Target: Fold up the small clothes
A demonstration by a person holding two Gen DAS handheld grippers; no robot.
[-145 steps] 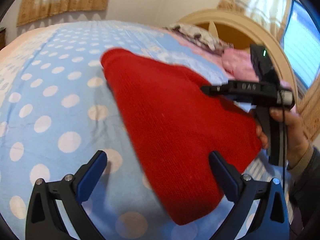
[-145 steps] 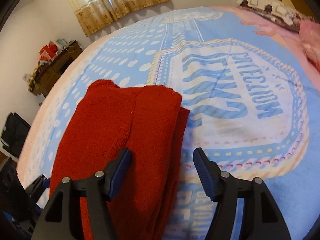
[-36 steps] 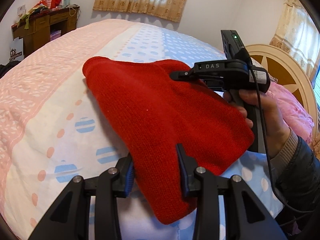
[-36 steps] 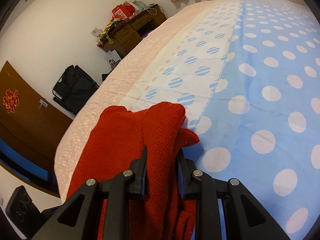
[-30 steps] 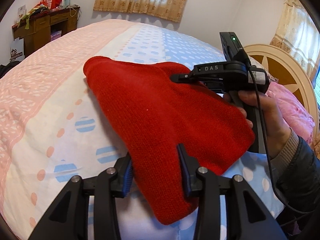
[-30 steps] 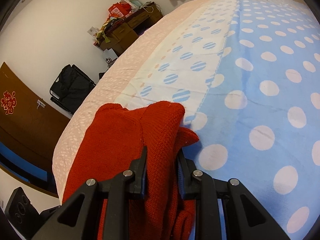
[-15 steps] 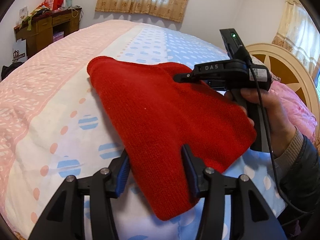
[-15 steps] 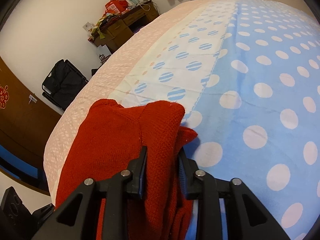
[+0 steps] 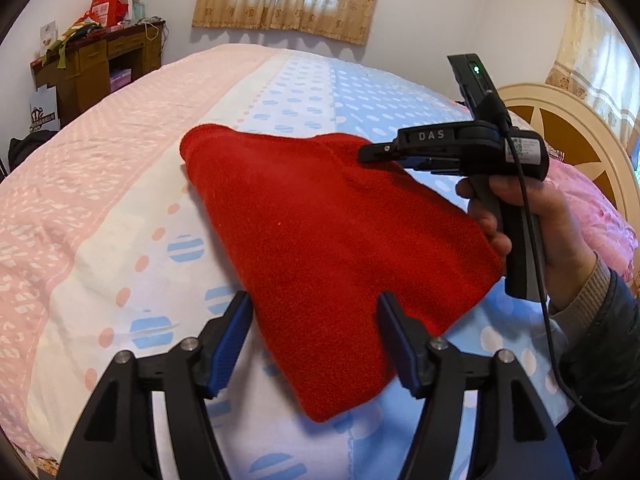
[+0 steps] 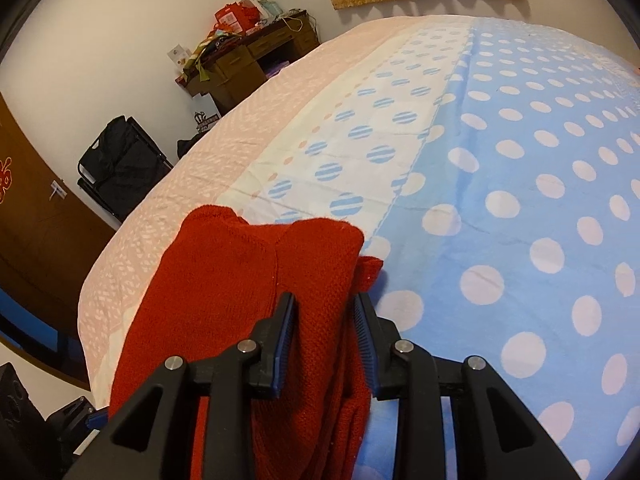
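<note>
A folded red knit garment (image 9: 320,240) lies on the bed, near its pink and white side. My left gripper (image 9: 314,334) is open, its blue pads on either side of the garment's near edge. My right gripper (image 10: 325,334) is shut on the garment's (image 10: 240,280) thick folded edge. In the left wrist view the right gripper (image 9: 368,154) reaches in from the right, held by a hand, at the garment's far corner.
The bed cover (image 10: 520,200) is blue with white dots, with white and pink bands (image 9: 80,208) at the side. A wooden desk (image 9: 92,68) with clutter stands by the wall. A black bag (image 10: 120,168) sits on the floor. A cream headboard (image 9: 580,136) is at the right.
My left gripper has opened and let go of the garment's near edge over the last second. The right gripper stays shut on the garment, which has shifted slightly.
</note>
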